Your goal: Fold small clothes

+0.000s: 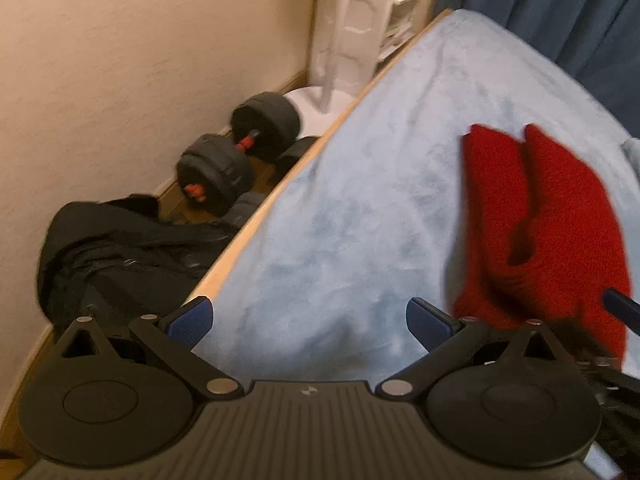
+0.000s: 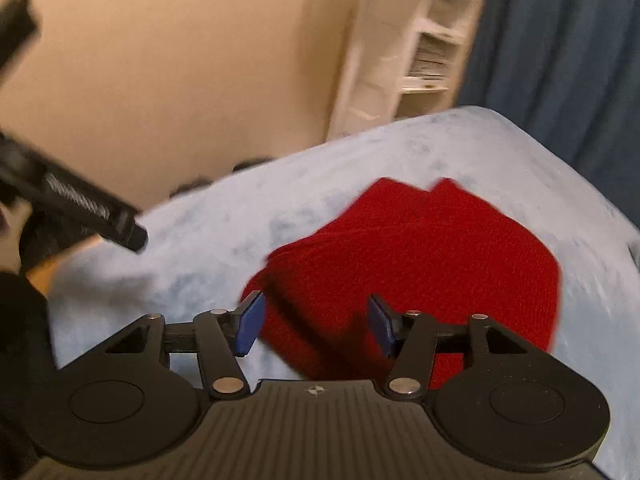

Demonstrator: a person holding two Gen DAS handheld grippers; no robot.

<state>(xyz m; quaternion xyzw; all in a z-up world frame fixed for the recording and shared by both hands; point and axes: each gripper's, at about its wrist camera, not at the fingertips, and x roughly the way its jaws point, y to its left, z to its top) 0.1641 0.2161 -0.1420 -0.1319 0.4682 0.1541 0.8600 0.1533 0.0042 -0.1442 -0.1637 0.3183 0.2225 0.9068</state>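
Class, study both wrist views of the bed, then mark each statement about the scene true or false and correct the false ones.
1. The red garment lies on a light blue blanket. True.
2. The left gripper is clamped on the red garment. False: its jaws stand open over bare blanket, with the garment off to one side.
3. A dumbbell lies on the floor between the bed and the wall. True.
4. The right gripper is shut. False: its pads stand apart above the garment, nothing pinched between them.
5. The curtain is yellow. False: it is dark blue.
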